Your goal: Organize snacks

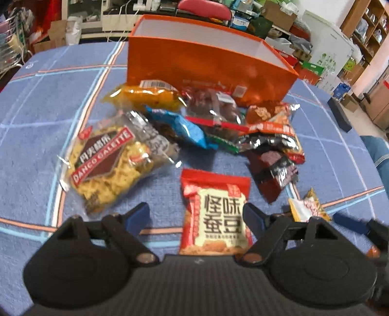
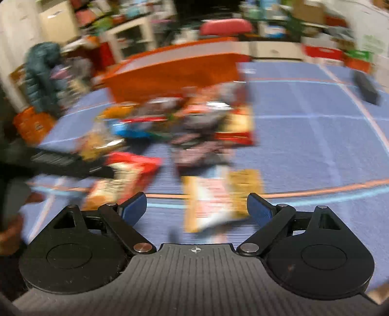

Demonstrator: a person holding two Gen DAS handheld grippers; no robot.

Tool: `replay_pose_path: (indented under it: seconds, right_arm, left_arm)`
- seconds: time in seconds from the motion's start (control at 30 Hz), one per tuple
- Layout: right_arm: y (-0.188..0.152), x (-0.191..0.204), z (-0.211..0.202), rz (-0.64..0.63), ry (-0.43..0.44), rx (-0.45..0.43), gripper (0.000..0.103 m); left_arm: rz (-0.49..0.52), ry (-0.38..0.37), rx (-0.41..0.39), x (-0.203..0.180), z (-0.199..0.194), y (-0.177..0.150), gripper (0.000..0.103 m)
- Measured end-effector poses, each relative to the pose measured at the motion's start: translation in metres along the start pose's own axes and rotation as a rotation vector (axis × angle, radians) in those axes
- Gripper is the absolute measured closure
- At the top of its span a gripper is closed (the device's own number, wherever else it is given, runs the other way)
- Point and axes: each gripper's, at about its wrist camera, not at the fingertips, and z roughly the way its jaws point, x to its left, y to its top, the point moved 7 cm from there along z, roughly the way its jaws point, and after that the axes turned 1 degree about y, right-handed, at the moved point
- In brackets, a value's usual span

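A pile of snack packets [image 1: 209, 121] lies on the blue checked tablecloth [image 1: 36, 121] in front of an open orange box [image 1: 206, 65]. My left gripper [image 1: 195, 216] is open, its jaws either side of a red broad-bean packet [image 1: 215, 214]. A clear Danco Galette bag [image 1: 109, 160] lies to its left. My right gripper [image 2: 197, 206] is open over a yellow-and-white packet [image 2: 218, 199], which also shows in the left wrist view [image 1: 306, 206]. The right wrist view is blurred; the orange box [image 2: 175, 75] and the pile [image 2: 189, 126] show beyond.
A dark red packet [image 1: 269, 172] lies right of the broad-bean packet. A dark flat object [image 1: 340, 114] lies near the table's right edge. A red chair [image 1: 204, 9], shelves and boxes stand behind the table. The left gripper's arm [image 2: 60, 162] shows at left in the right wrist view.
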Motion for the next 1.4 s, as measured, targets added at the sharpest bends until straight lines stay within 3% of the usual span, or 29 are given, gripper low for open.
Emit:
replay_pose_path:
  seconds: [0.13,0.23,0.37,0.67,0.83,0.97,1.03,1.13,1.2,1.3,1.4]
  right_arm:
    - [-0.007,0.050,0.022,-0.090,0.104,0.045,0.023]
    - [-0.010,0.069,0.045,-0.152,0.103,0.072,0.029]
    - [-0.007,0.079,0.061,-0.194,0.115,0.099,0.036]
    - [-0.006,0.085,0.067,-0.189,0.110,0.088,0.029]
    - [-0.002,0.093,0.069,-0.292,0.118,0.083,0.031]
    - [-0.003,0.091,0.059,-0.361,0.127,0.095,0.024]
    - [-0.007,0.083,0.048,-0.350,0.117,0.091,0.024]
    - [-0.014,0.074,0.022,-0.281,0.101,0.069,0.024]
    - [-0.021,0.076,0.011,-0.213,0.151,0.074,0.024]
    - [-0.032,0.089,0.015,-0.142,0.239,0.117,0.024]
    - [-0.031,0.095,0.032,-0.150,0.230,0.140,0.024]
  left_arm:
    - [0.048,-0.076,0.035,0.000,-0.002,0.014,0.022]
    - [0.100,-0.128,0.050,-0.001,0.001,0.020,0.022]
    - [0.145,-0.135,0.044,-0.005,0.005,0.019,0.023]
    - [0.091,-0.186,0.103,-0.017,0.028,0.005,0.026]
    - [0.059,-0.214,0.126,-0.019,0.022,-0.008,0.030]
    - [0.034,-0.234,0.138,-0.022,0.010,-0.018,0.030]
    - [0.058,-0.226,0.131,-0.024,0.001,-0.018,0.030]
    - [0.152,-0.130,0.056,-0.021,-0.014,0.002,0.025]
    - [0.173,-0.098,0.015,-0.021,-0.017,0.025,0.024]
    - [0.229,-0.133,0.018,-0.034,-0.003,0.046,0.024]
    - [0.269,-0.179,0.093,-0.043,0.025,0.046,0.025]
